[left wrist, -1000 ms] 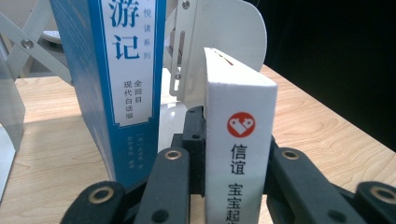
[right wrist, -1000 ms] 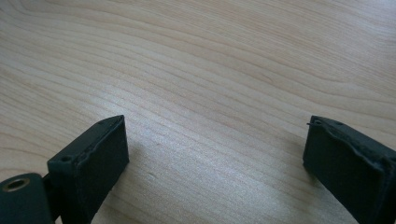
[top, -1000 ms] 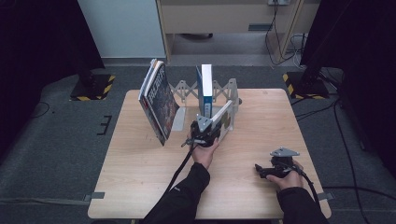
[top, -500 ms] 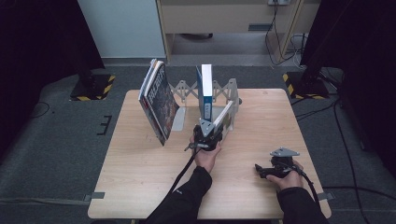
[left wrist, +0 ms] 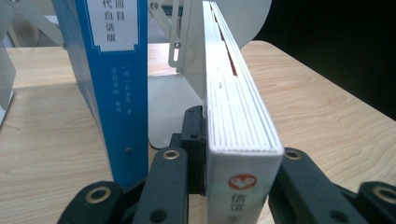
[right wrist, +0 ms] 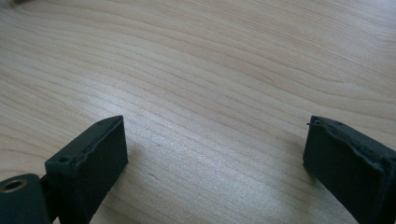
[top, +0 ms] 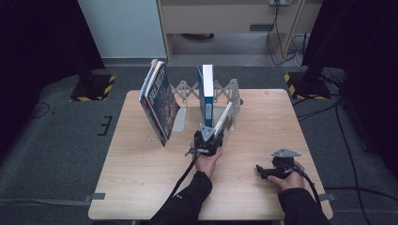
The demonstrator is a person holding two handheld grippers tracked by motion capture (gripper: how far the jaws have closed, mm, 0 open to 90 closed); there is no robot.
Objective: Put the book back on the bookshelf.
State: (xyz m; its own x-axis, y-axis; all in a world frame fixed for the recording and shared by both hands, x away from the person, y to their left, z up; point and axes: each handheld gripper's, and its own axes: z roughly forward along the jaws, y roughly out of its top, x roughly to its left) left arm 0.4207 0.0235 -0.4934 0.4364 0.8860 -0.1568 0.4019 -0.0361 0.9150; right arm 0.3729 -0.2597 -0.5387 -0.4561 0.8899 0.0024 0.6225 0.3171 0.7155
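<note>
Left hand-held gripper clamped on white book; tilt upright beside blue book in rack. Right hand-held gripper released, resting on table.

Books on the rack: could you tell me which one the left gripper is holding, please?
The white book, rightmost and leaning, is clamped in the left gripper; the blue book stands upright, untouched.

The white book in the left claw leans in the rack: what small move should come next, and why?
Probably tip the white book upright toward the blue book. The left claw is shut on its lower end, and it leans to the right against the metal rack, apart from the upright blue book. The right claw rests open on the table.
</note>
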